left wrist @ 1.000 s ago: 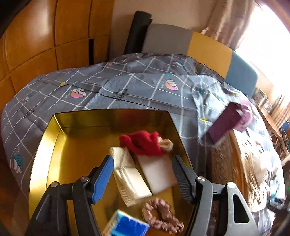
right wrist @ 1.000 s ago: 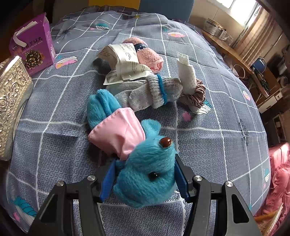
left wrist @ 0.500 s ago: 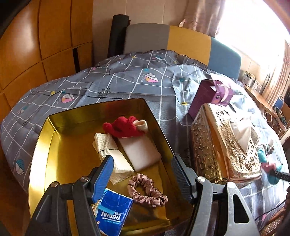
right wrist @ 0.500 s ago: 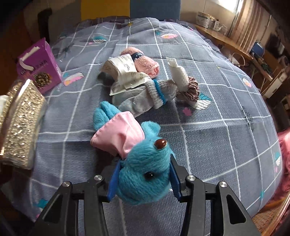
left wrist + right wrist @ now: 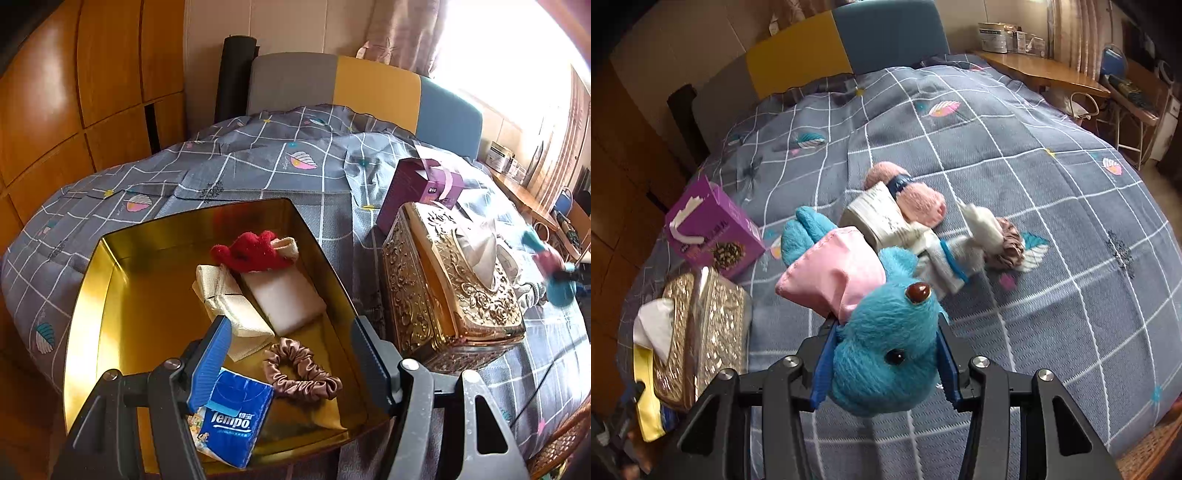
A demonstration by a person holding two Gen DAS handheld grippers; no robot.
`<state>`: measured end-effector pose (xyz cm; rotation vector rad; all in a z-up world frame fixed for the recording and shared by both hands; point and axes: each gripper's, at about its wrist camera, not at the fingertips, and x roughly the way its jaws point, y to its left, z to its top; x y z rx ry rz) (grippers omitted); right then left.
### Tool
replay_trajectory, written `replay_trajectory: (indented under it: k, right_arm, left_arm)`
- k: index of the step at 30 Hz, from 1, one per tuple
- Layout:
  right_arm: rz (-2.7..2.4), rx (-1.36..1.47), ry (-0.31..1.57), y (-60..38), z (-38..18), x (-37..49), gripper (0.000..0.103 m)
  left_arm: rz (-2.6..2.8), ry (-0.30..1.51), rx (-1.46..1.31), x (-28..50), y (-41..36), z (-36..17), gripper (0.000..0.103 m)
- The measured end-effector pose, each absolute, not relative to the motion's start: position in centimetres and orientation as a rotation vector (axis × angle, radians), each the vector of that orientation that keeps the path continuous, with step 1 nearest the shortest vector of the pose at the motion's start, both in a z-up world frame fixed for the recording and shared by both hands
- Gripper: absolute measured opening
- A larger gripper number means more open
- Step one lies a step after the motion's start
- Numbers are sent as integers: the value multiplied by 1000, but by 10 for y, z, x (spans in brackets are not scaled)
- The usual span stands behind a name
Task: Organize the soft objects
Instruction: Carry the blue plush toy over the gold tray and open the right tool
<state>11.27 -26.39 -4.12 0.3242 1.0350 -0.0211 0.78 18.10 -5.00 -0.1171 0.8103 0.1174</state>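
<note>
My right gripper (image 5: pixel 884 363) is shut on a blue plush toy (image 5: pixel 886 343) in a pink dress and holds it above the bed; it shows blurred at the right edge of the left wrist view (image 5: pixel 559 284). On the quilt behind lie a pink sock (image 5: pixel 916 194), a grey sock (image 5: pixel 945 262), a paper-wrapped roll (image 5: pixel 882 214) and a brown scrunchie (image 5: pixel 1008 243). My left gripper (image 5: pixel 291 354) is open and empty over a gold tin (image 5: pixel 110 266) that holds a red sock (image 5: pixel 255 251), folded cloths (image 5: pixel 236 302), a white pad (image 5: pixel 284 295), a brown scrunchie (image 5: pixel 299 373) and a Tempo tissue pack (image 5: pixel 232 421).
An ornate gold tissue box (image 5: pixel 443 280) stands right of the tin, with a purple carton (image 5: pixel 421 184) behind it. Both show in the right wrist view, the tissue box (image 5: pixel 701 325) and the carton (image 5: pixel 713 229). A headboard (image 5: pixel 369 85) and wooden wardrobe (image 5: pixel 74 92) lie beyond.
My right gripper has lifted the blue plush off the quilt and swung left toward the tissue box. My left gripper has pulled back and turned right, bringing the tissue box into view.
</note>
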Motion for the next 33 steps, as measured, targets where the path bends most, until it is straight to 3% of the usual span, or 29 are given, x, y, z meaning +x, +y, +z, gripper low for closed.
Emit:
replay_trajectory:
  k: [14,24,33]
  right_arm:
    - [202,318,923,-188,21,178,50]
    - [541,136,854,-88,48,141,50]
    - [763,-48,898,13,34,121,50]
  left_arm:
    - [123,818,-137,5,192,-52,68]
    - [152,823,-201,-4,218,-56,67]
    - [258,778,-269,-22,259,-50,67]
